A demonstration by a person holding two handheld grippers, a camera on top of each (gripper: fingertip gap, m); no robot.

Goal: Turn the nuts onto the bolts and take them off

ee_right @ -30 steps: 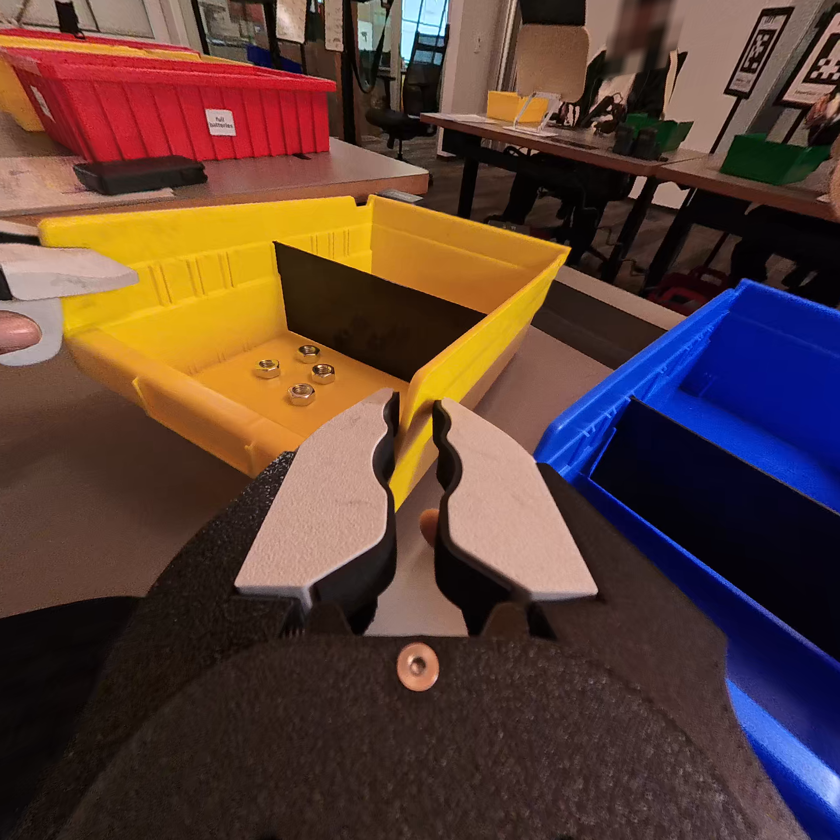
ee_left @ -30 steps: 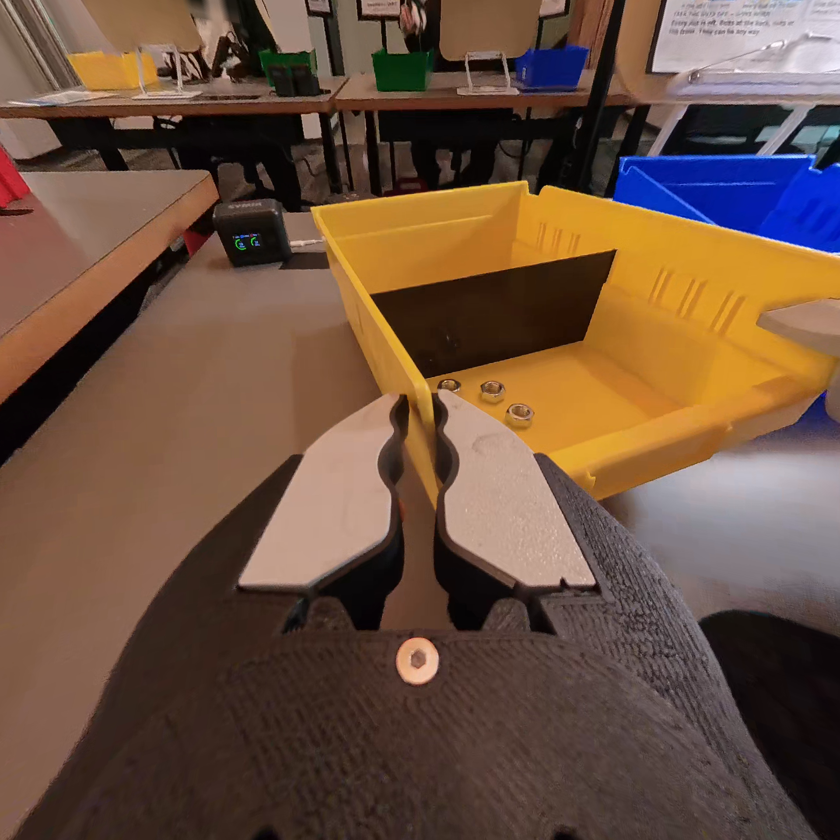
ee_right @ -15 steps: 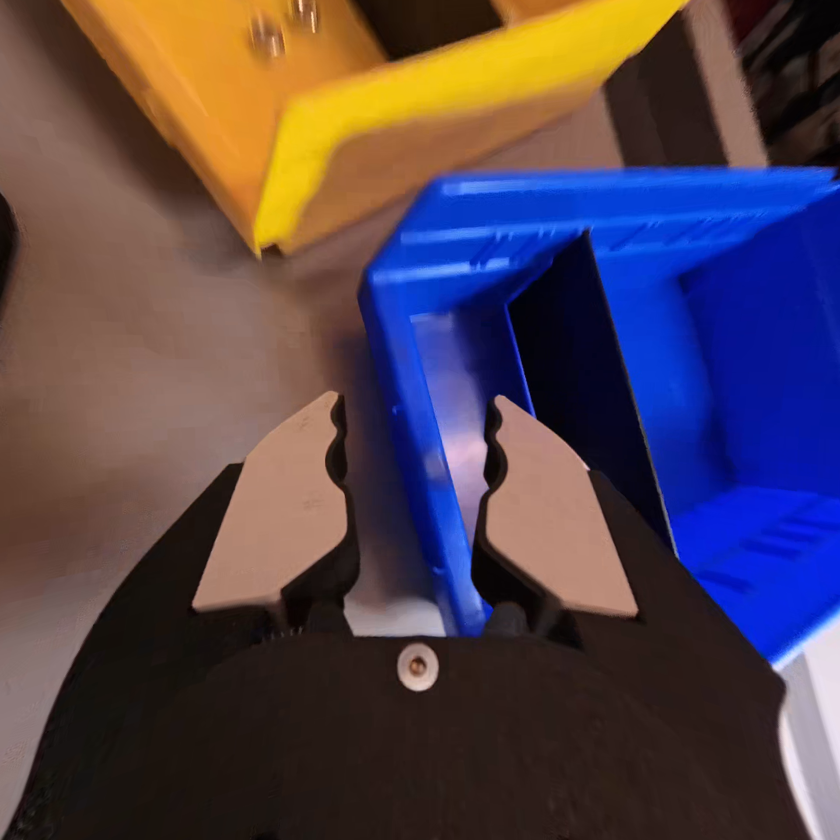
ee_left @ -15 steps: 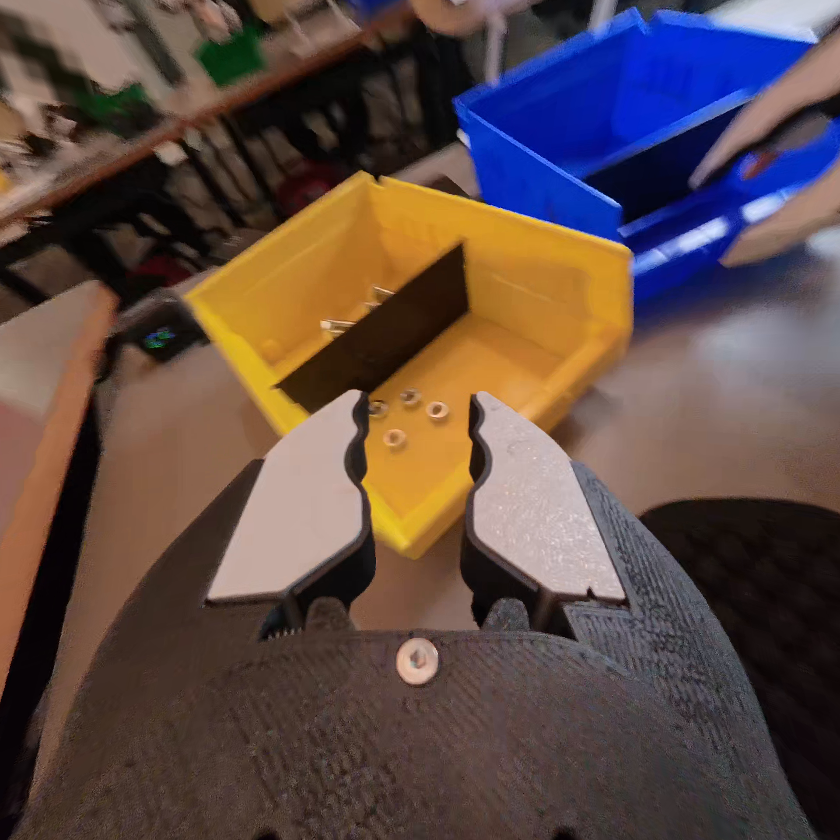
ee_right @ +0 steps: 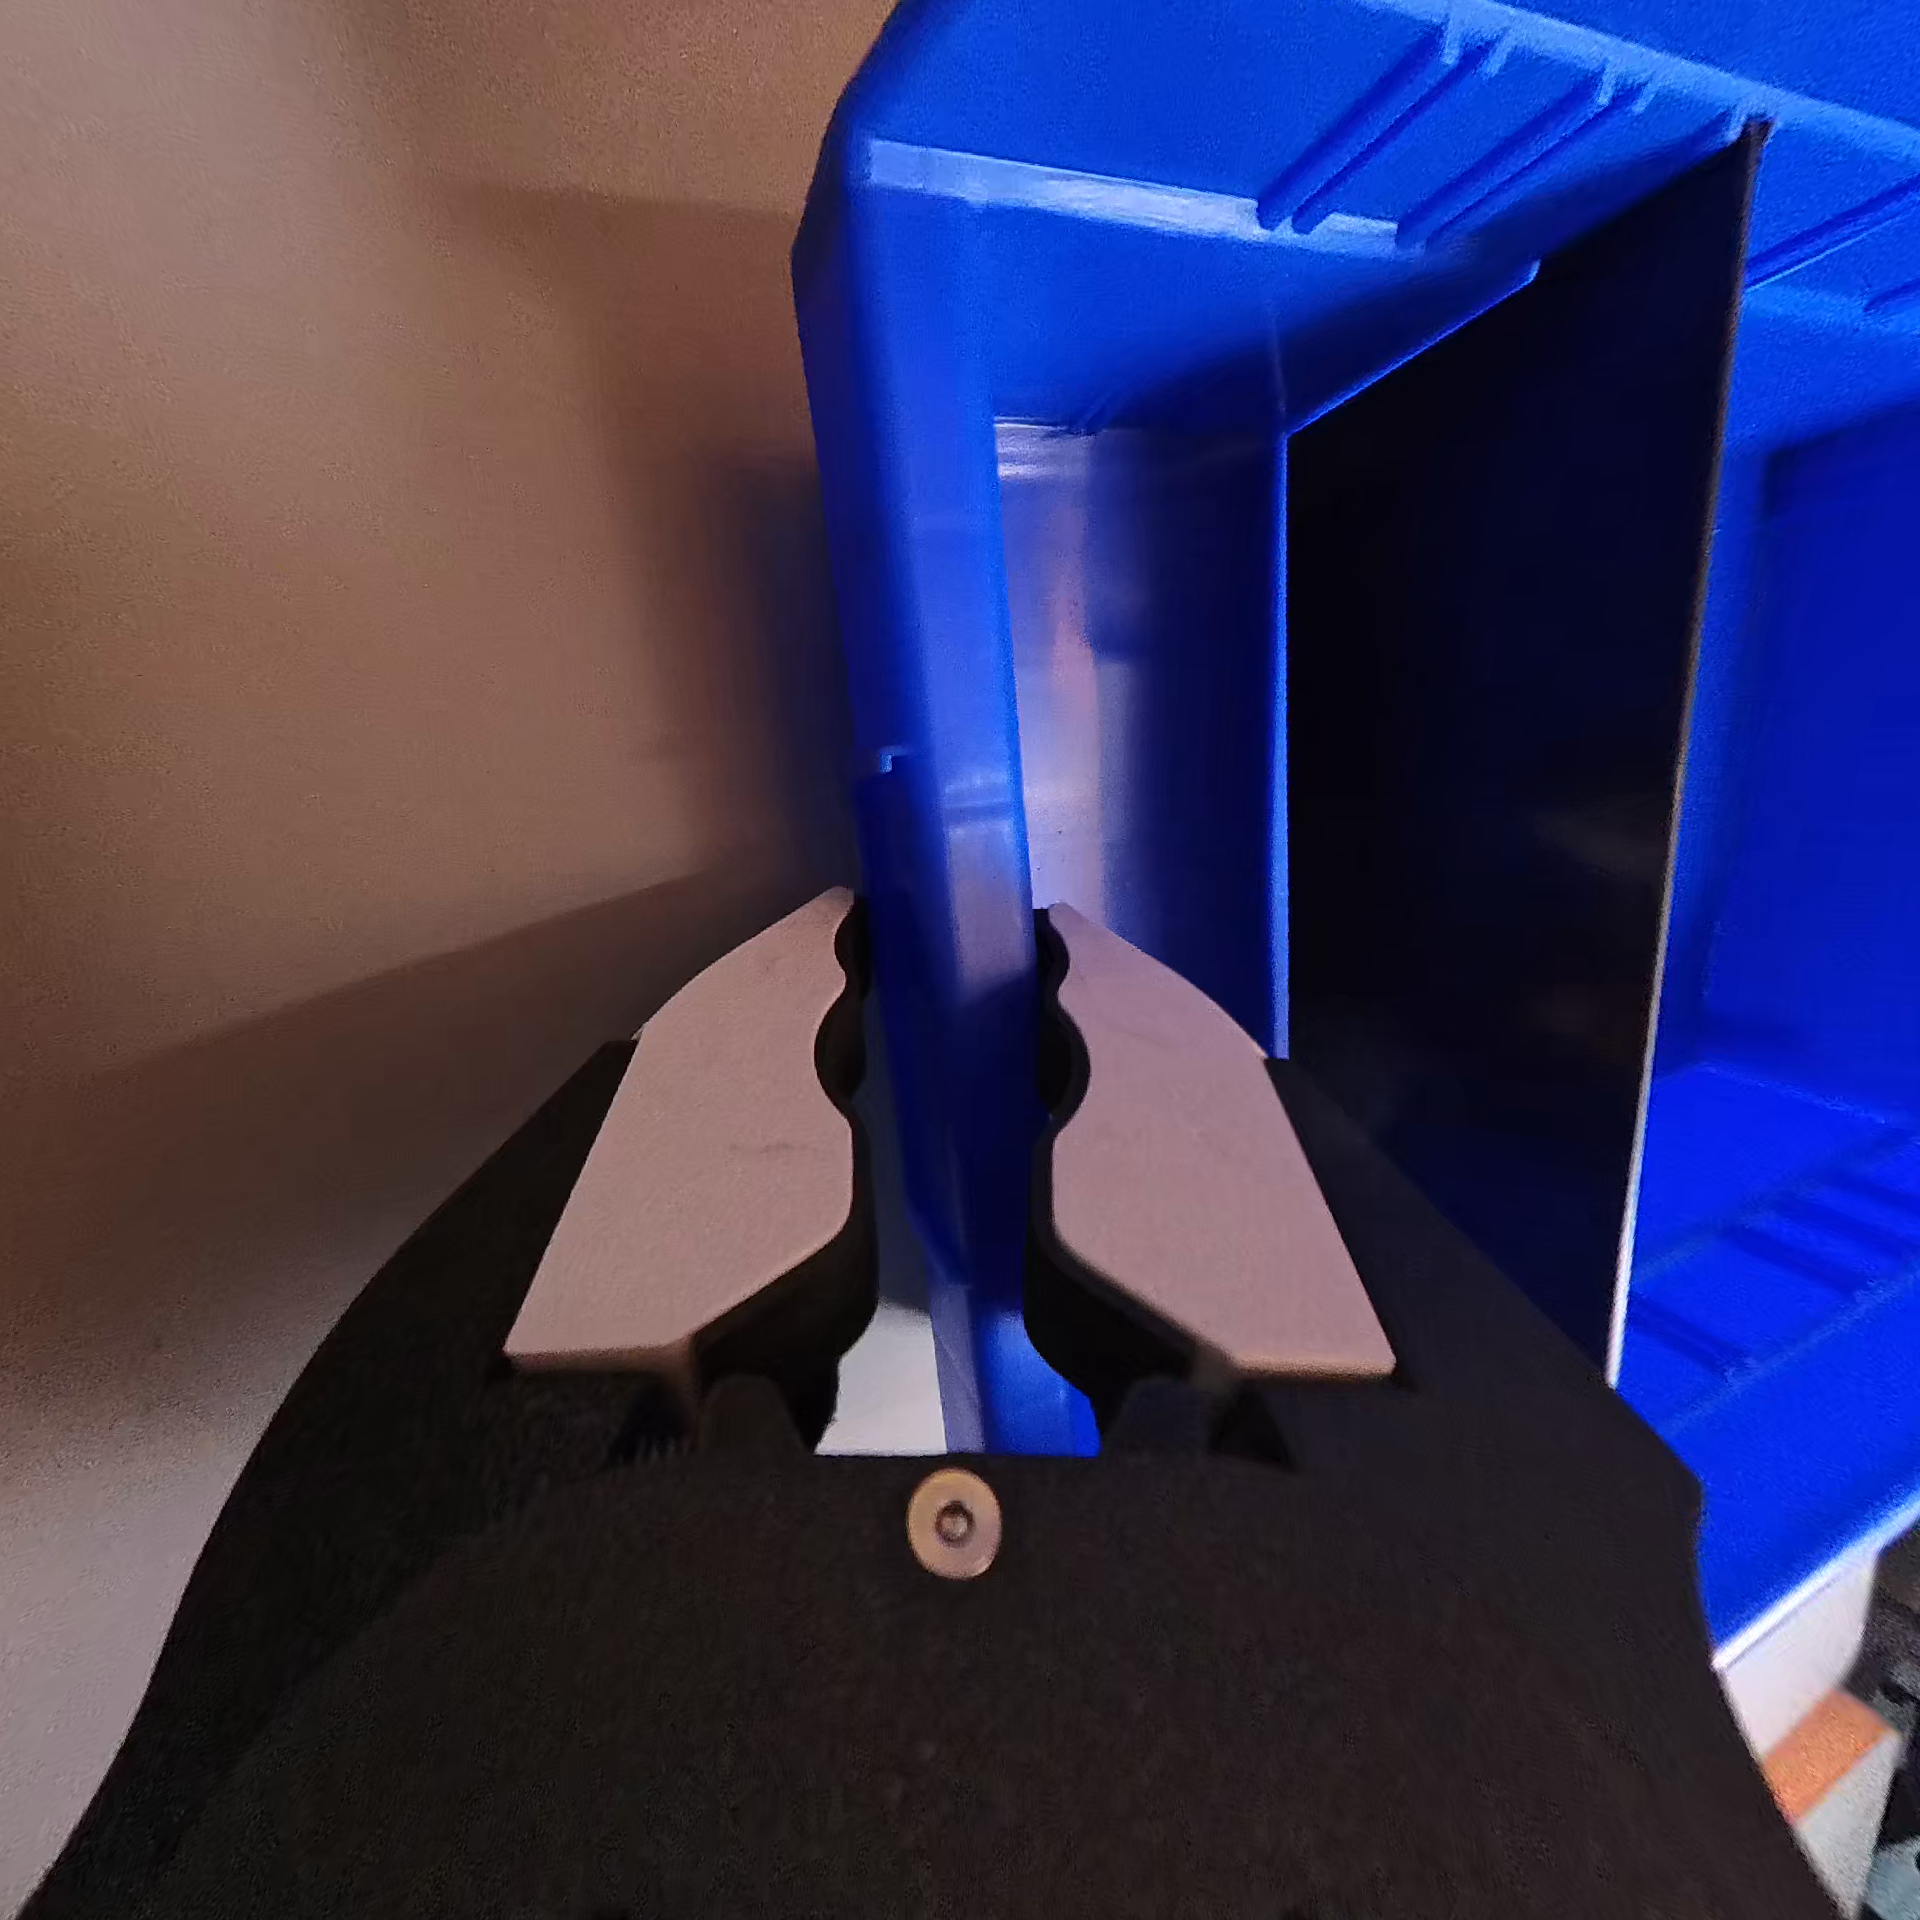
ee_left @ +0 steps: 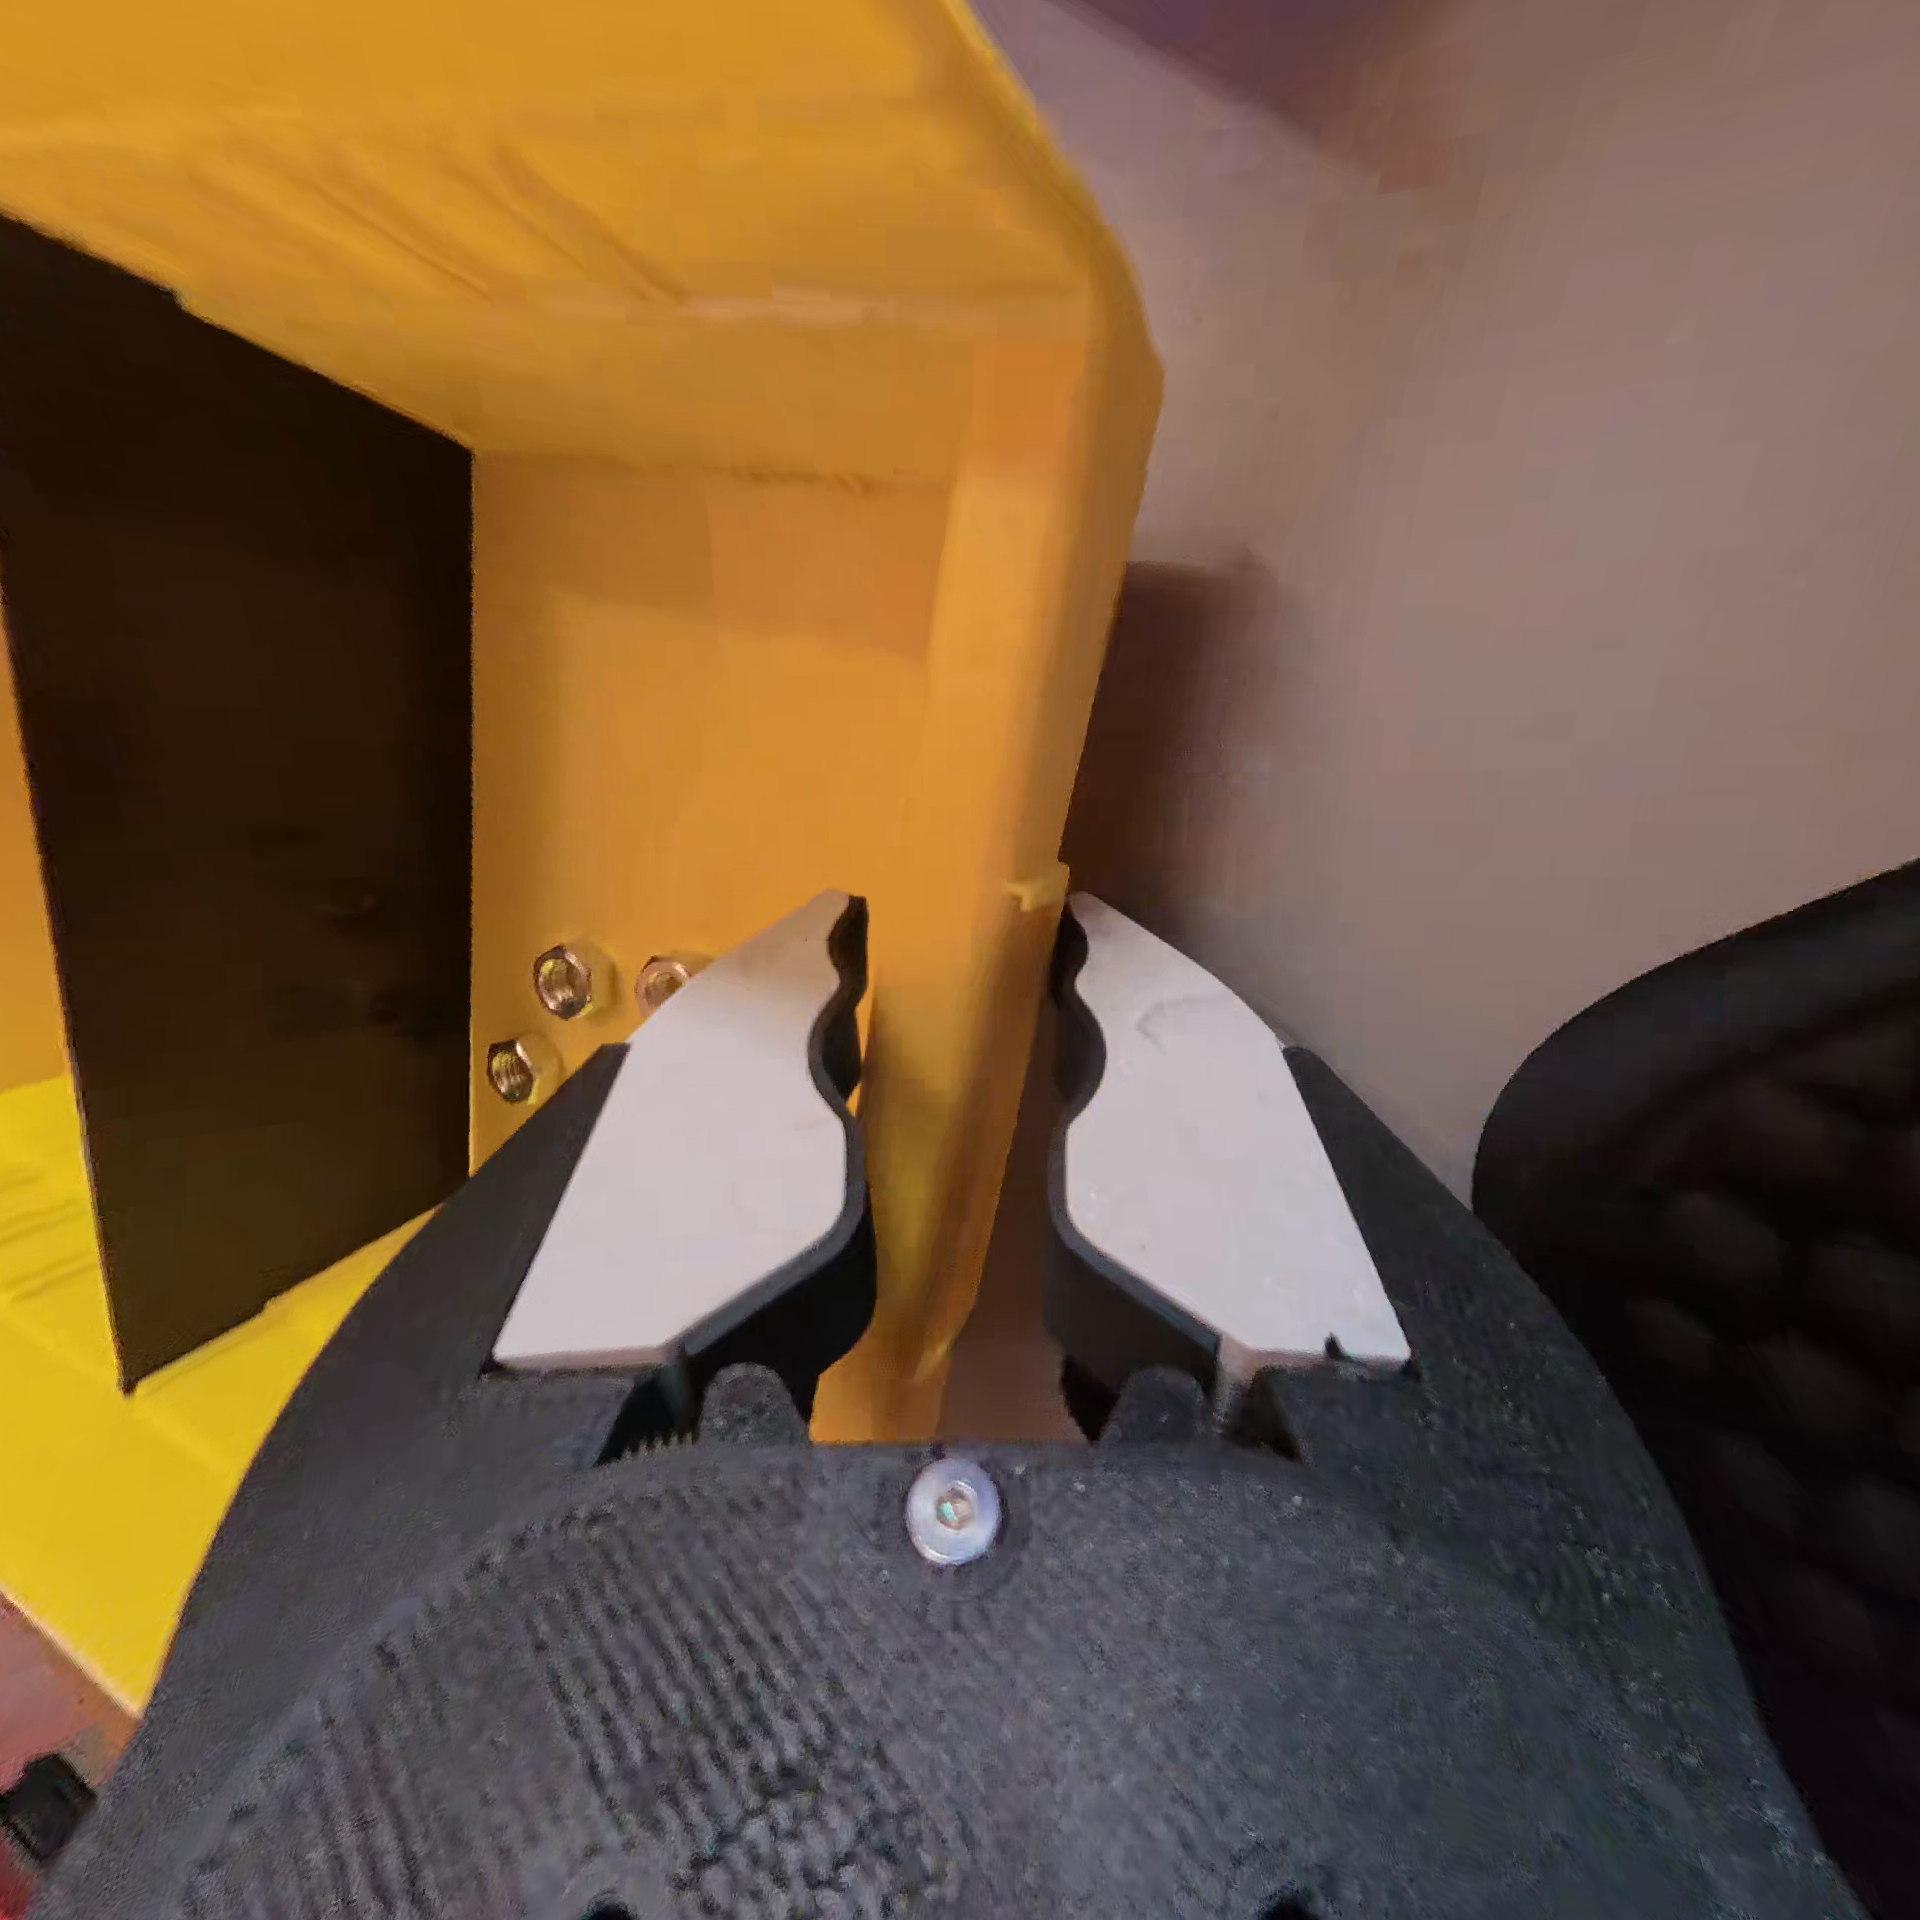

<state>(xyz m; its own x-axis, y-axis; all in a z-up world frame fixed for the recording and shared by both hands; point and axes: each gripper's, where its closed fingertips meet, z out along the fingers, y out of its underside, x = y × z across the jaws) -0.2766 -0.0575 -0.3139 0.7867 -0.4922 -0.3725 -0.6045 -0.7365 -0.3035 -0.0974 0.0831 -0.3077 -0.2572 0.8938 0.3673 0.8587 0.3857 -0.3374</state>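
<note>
— Nuts [ee_left: 561, 982] are seen where, starting from the left gripper [ee_left: 956, 914]?

— Just past its left finger [ee_left: 717, 1132], three brass-coloured nuts are seen on the floor of the yellow bin [ee_left: 727, 582], close together, in the corner where the black divider [ee_left: 239, 769] meets the bin's side wall. One is partly hidden behind the fingertip. Bolts cannot be made out.

— And how is that gripper set?

— The yellow bin's wall is straddled by it, one finger inside the bin and one outside. A narrow gap is kept on the outer side, so whether the wall is actually clamped cannot be told.

— What is found with the right gripper [ee_right: 945, 914]?

— The side wall of the blue bin [ee_right: 1091, 270] is pinched between its two fingers, both tips laid against the plastic, the left one outside the bin and the right one inside. A dark divider [ee_right: 1486, 779] is stood across the blue bin just beyond the inner finger.

— And farther out?

— The tan tabletop [ee_right: 364, 571] is seen beside the blue bin's outer wall, and likewise beside the yellow bin. A black textured shape [ee_left: 1714, 1299] is glimpsed at the right edge of the left wrist view; what it is cannot be told.
</note>
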